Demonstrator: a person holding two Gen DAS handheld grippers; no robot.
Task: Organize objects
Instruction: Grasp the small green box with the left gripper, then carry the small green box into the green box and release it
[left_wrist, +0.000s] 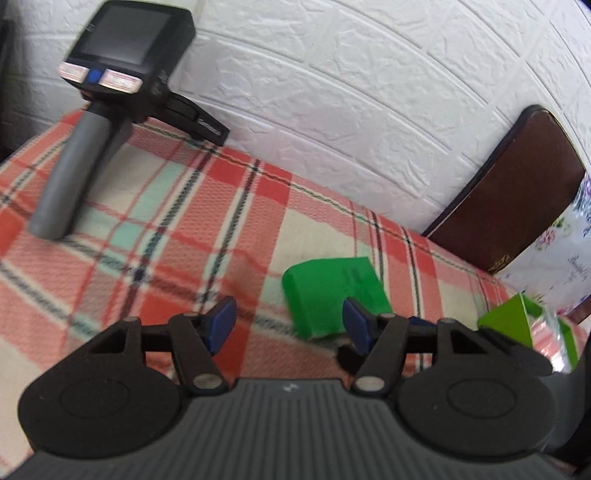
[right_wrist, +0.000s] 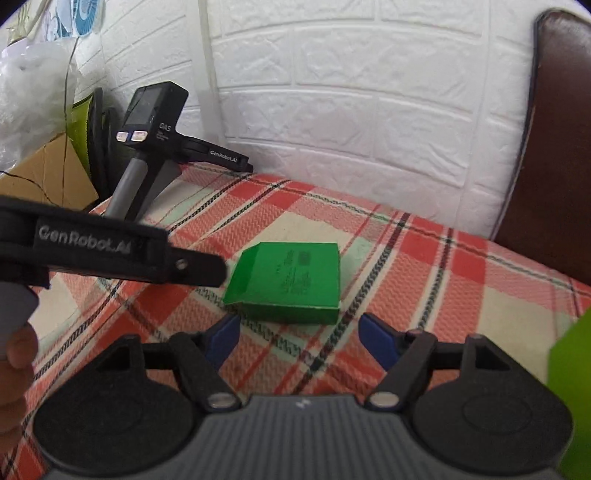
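White brick wall (right_wrist: 351, 122) stands behind the plaid cloth (right_wrist: 424, 266), where a flat green box (right_wrist: 291, 280) with small dark print lies just ahead of my right claw (right_wrist: 301, 341), which is open and holds nothing. My left claw (left_wrist: 290, 325) is also open and empty; its right finger (left_wrist: 356, 325) covers the box's near edge. Print is too blurred to read, a lime thing (right_wrist: 572, 387) is cut off at right, and cloth around the box lies bare.

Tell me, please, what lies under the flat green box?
The green box lies flat on the plaid cloth, which shows all around it. Whatever is under the cloth, and the patch directly beneath the box, is covered from view.
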